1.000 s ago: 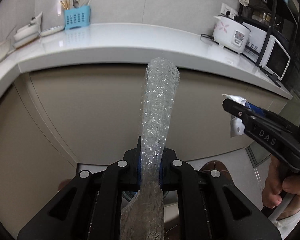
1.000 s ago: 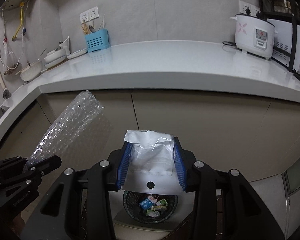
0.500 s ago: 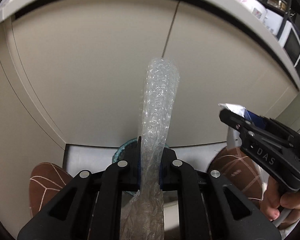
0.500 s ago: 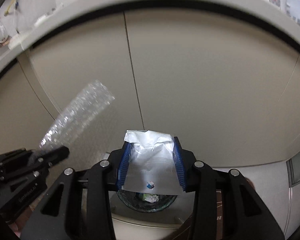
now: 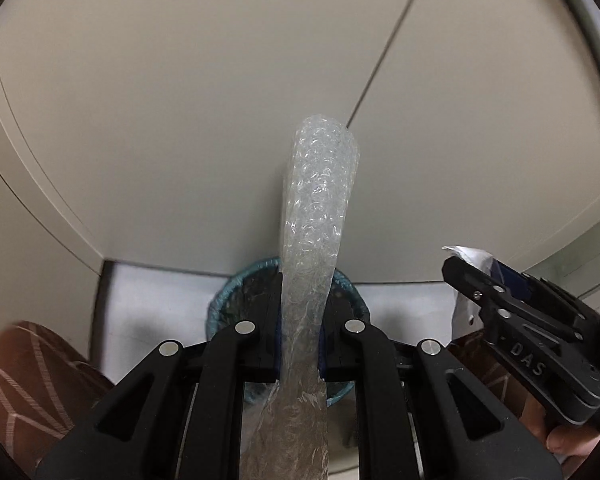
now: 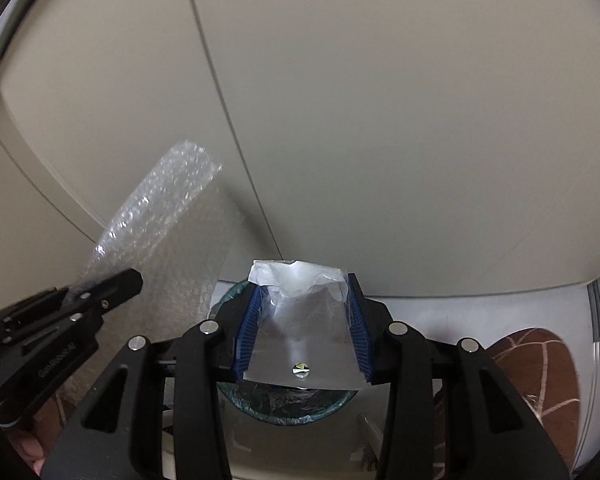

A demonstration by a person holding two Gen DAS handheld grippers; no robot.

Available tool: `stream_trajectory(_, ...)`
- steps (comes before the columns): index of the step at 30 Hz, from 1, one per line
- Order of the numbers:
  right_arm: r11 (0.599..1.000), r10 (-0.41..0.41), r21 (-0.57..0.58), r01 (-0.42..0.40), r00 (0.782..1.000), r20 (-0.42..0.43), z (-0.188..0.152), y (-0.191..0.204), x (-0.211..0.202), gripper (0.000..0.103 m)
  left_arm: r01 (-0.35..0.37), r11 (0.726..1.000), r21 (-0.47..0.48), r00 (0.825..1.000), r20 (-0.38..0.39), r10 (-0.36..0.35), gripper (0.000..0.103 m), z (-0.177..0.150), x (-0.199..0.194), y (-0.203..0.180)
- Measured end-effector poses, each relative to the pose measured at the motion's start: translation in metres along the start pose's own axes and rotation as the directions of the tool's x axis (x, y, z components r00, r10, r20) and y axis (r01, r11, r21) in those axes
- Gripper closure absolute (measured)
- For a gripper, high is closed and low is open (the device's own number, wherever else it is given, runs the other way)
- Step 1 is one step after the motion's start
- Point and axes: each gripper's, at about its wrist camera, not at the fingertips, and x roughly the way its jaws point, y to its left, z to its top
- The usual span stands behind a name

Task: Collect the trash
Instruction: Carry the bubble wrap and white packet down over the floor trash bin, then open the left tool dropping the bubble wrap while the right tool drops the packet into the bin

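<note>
Both grippers are hanging over the bin (image 6: pixel 284 412): left (image 5: pixel 300 344) is clamping bubble wrap (image 5: pixel 316 216), right (image 6: pixel 302 328) is gripping a foil packet (image 6: pixel 304 332).

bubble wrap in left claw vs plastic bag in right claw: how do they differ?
The bubble wrap is bubbled all over; the plastic bag is a smooth film with a punched hole.
The bubble wrap is squeezed into a narrow strip reaching far beyond the left claw; the plastic bag spans the wider-set right claw and barely passes its tips.
Both are clear, gripped, and held over the trash bin.
</note>
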Motion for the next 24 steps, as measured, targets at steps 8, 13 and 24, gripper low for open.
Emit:
stream_trajectory(8, 1.000, -0.005, -0.002, 0.005, 0.997, -0.078, 0.002, -0.005, 0.050, 0.064, -0.032, 0.999, 0.021, 0.988, -0.150, 0.035, 0.092, -0.011, 0.070, 0.005)
stream_trajectory(13, 0.999, 0.002, 0.049, 0.005, 0.990, -0.141, -0.001, -0.018, 0.072, 0.064, -0.024, 0.999, 0.041, 0.970, -0.242, 0.034, 0.092, -0.021, 0.104, 0.006)
stream_trajectory(24, 0.996, 0.007, 0.089, 0.009, 0.984, -0.177, 0.008, -0.027, 0.090, 0.064, -0.015, 0.991, 0.132, 0.920, -0.387, 0.065, 0.087, -0.040, 0.155, -0.012)
